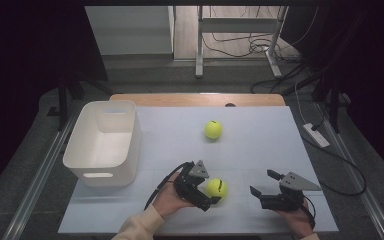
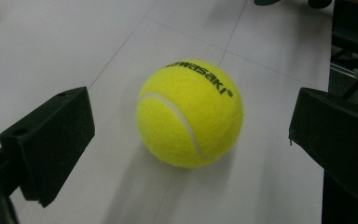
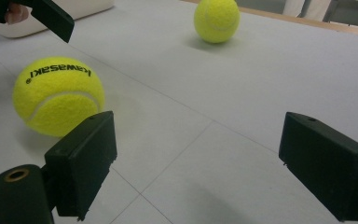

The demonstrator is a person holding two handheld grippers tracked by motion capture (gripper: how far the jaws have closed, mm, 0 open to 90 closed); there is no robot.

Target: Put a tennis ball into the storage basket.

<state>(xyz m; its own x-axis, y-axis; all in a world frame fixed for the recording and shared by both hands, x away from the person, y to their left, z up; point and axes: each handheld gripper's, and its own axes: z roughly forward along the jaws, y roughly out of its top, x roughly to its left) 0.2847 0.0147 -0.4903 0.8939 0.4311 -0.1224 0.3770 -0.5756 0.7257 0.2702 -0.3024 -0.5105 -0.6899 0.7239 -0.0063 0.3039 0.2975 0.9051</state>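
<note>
Two yellow tennis balls lie on the white table. The near ball [image 1: 216, 188] [image 2: 189, 113] [image 3: 58, 95], printed "kawasaki", rests between the spread jaws of my left gripper [image 1: 209, 190] [image 2: 191, 122]. That gripper is open, with a gap on each side of the ball. The far ball [image 1: 213, 129] [image 3: 216, 18] sits alone toward the back of the table. My right gripper [image 1: 264, 183] [image 3: 198, 140] is open to the right of the near ball, low over the table, with nothing between its jaws. One black jaw of the left gripper [image 3: 51, 18] shows in the right gripper view.
A white plastic bin [image 1: 102, 142] [image 3: 86, 7] stands at the table's left side, open at the top. The table's wooden back edge [image 1: 200, 99] runs behind the far ball. Cables and a power strip [image 1: 316, 135] lie on the floor to the right.
</note>
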